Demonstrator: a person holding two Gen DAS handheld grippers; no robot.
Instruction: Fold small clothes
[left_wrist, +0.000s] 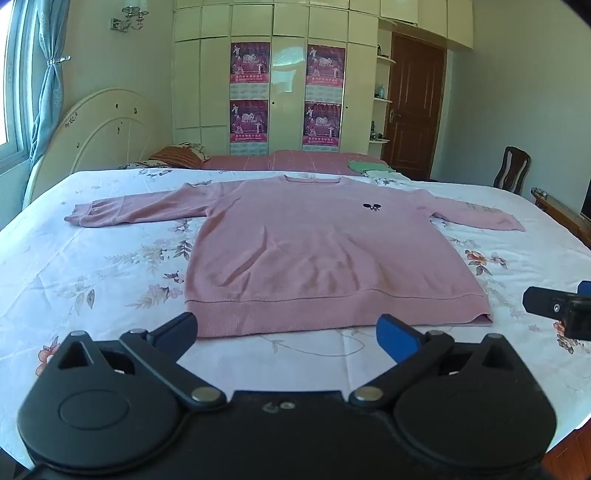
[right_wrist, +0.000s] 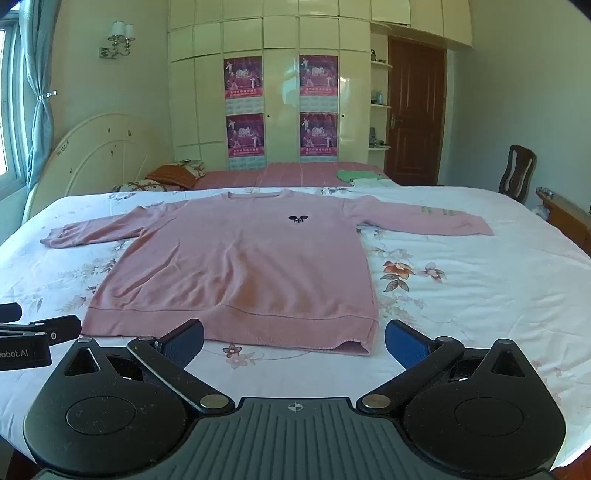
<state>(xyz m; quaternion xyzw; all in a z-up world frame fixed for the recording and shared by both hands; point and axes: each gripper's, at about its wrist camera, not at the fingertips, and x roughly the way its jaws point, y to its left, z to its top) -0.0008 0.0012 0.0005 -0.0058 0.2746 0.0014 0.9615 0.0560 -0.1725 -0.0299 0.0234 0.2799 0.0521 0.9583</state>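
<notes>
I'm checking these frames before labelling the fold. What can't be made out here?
- Posters on the wardrobe, both views: print too small to read.
- Green cloth at the far bed edge, both views: too distant to identify.
- Pink sweater, both views: underside hidden against the bedsheet.
- Right tongs, left wrist view: cut off by the edge.

One pink sweater (left_wrist: 325, 251), with two sleeves. One bed (left_wrist: 92, 266) with a flowery sheet. Two grippers: left (left_wrist: 286, 328) and right (right_wrist: 295, 341), each with two fingers. Four purple posters (left_wrist: 250, 62) on one wardrobe (left_wrist: 288, 22). One brown door (left_wrist: 413, 110). One chair (left_wrist: 511, 168). One wall lamp (right_wrist: 120, 37). One blue curtain (left_wrist: 48, 85). One green cloth (left_wrist: 369, 166).
</notes>
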